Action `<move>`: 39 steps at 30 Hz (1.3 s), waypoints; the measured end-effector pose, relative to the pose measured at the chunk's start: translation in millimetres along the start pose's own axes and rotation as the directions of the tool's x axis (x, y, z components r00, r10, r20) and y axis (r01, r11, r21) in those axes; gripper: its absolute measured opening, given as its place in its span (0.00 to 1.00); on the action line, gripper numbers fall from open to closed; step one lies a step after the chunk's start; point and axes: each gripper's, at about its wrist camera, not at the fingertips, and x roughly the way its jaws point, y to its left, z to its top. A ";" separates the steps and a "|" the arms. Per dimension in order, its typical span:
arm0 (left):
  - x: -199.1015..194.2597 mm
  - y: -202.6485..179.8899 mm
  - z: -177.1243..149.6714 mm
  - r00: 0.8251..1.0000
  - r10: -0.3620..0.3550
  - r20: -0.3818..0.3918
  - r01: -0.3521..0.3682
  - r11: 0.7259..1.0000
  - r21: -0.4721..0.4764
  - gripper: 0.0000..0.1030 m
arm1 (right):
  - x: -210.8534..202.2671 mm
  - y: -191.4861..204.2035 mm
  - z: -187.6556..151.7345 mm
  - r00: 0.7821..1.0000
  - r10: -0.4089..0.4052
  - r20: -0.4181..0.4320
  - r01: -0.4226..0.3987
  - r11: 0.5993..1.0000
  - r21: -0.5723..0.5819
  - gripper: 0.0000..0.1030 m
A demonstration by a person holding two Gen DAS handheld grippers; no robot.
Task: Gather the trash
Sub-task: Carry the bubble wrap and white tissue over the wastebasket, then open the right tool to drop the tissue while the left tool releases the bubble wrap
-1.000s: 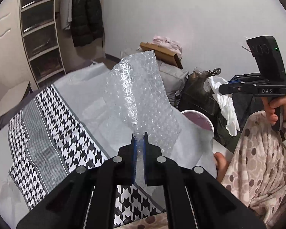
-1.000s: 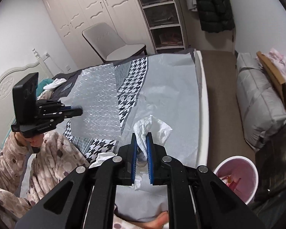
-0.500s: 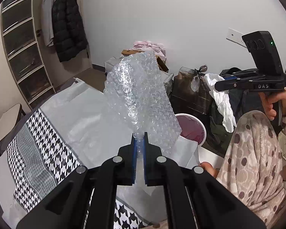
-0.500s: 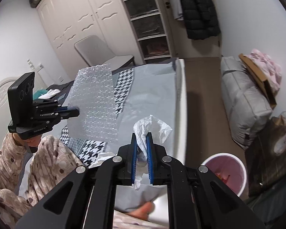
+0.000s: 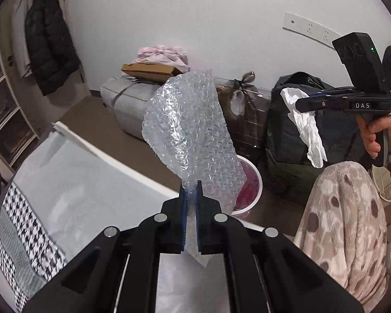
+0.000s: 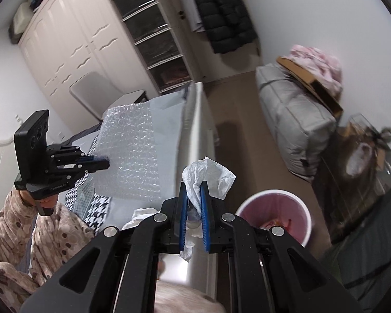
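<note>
**Status: Two Items Held, Disposal Pending**

Progress. Your left tongs [image 5: 191, 185] are pinching the lower edge of one sheet of bubble wrap [image 5: 193, 127], which stands up clear of the bed [image 5: 73, 174]. Your right tongs [image 6: 194, 186] are pinching one crumpled white tissue [image 6: 208, 174]. Both items are off the bed and neither is in the bin yet. The pink waste bin [image 6: 275, 217] stands on the floor just beside the bed edge, below and ahead of both tongs. Judged from this, pickup is complete for these two items; the remaining steps are to bring each over the bin opening and release it.

Count.
- Bubble wrap sheets: one, held left.
- Tissues held: one, held right.
- Further white paper: one crumpled piece [image 6: 140, 215] shows low beside the right tongs; whether it lies on the bed or hangs from the held tissue cannot be told.
- Waste bins: one, with some reddish contents already inside.
</note>
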 end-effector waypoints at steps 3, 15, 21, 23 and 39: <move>25.1 -12.4 14.6 0.999 -0.029 -0.021 0.029 0.999 0.016 0.05 | -4.2 -22.8 -8.2 1.000 -0.014 -0.006 0.015 0.999 0.036 0.09; 128.1 -51.1 51.9 0.984 -0.128 -0.127 0.138 0.988 0.074 0.05 | 7.8 -104.1 -38.8 0.998 -0.036 -0.048 0.043 0.985 0.169 0.09; 178.9 -52.9 53.9 0.968 -0.159 -0.196 0.174 0.982 0.065 0.05 | 35.4 -138.4 -49.6 0.996 -0.021 -0.089 0.040 0.974 0.224 0.09; 198.2 -50.5 52.8 0.961 -0.166 -0.222 0.183 0.981 0.058 0.05 | 50.4 -152.0 -54.5 0.994 -0.015 -0.111 0.042 0.970 0.240 0.09; 350.8 -31.7 33.7 0.851 -0.161 -0.500 0.227 0.971 0.074 0.05 | 185.0 -236.3 -92.0 0.961 0.058 -0.272 0.041 0.937 0.346 0.09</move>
